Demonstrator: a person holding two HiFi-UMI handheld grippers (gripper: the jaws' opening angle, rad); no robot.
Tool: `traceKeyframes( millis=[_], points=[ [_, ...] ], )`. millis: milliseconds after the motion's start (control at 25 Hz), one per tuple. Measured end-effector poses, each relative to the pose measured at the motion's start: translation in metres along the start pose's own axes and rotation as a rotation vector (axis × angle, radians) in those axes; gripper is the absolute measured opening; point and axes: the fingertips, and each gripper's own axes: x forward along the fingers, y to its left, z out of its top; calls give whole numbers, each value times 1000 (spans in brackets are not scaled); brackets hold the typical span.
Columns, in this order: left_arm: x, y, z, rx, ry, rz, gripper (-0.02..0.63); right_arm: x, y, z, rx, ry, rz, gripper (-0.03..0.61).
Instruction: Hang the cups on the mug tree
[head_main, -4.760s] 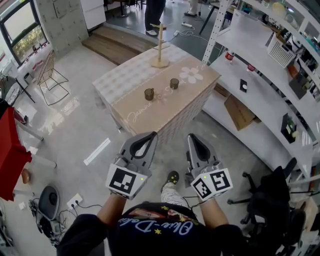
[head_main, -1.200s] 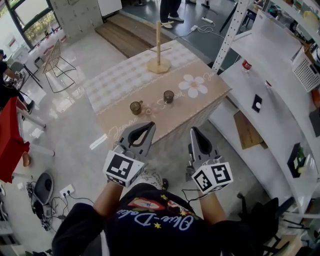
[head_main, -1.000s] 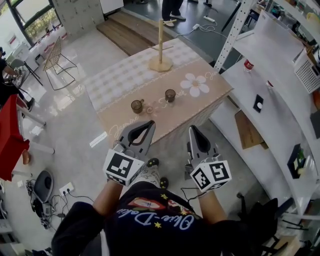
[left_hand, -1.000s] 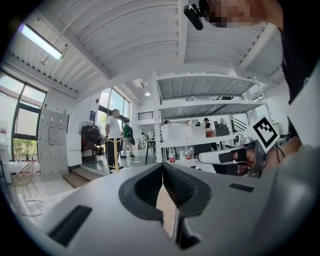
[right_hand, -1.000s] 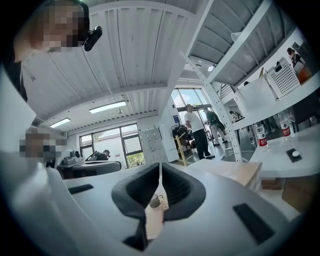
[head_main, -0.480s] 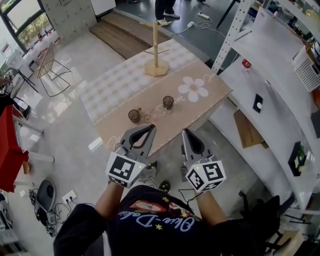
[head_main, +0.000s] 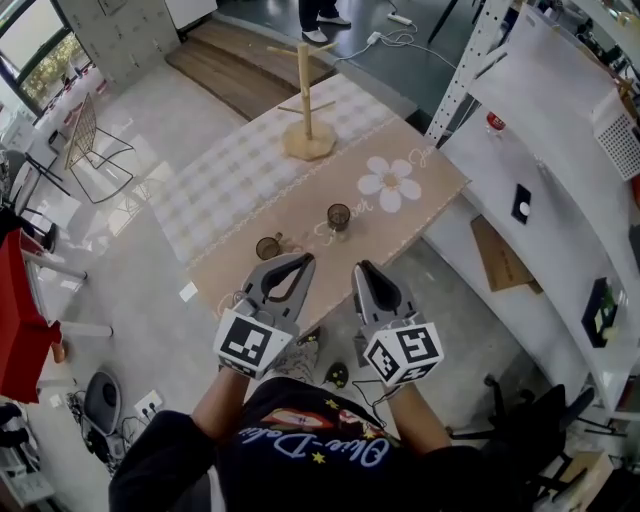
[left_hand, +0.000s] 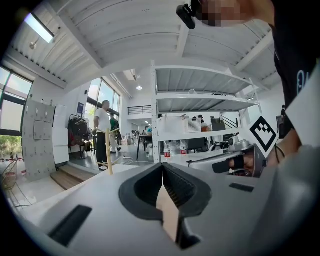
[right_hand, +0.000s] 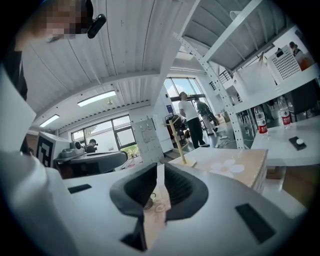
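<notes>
Two small dark cups stand on the table (head_main: 300, 200), which has a tan cloth with a white flower (head_main: 389, 184) printed on it. The left cup (head_main: 268, 247) is close to the near edge of the table, just past the tips of the left gripper (head_main: 303, 262). The right cup (head_main: 339, 215) stands a bit farther in and to the right, apart from the first one. The wooden mug tree (head_main: 305, 100) stands upright at the far end of the table, well apart from both cups. The left gripper is closed, tip against tip, with nothing in it. The right gripper (head_main: 363, 268) has just been opening. Its tips are a little apart and nothing is between them. Both grippers are side by side at the near edge of the table. White shelves (head_main: 540, 130) stand to the right of the table.
</notes>
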Motion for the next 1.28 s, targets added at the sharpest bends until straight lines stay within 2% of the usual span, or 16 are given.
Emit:
traceKeyframes(
  millis=[280,400,520,1280],
  points=[
    [15,18,-12,-37,7,-10,5,22,-13,-13,28,46,-46,69],
    [21,24,-19,-37,21,-16,5,31,-18,-19,-4,75,-71,81],
    [26,28,-23,-26,33,-18,5,38,-25,-22,-30,87,-95,81],
    [49,50,-46,-54,69,-55,5,91,-46,-73,35,214,-190,94]
  ],
)
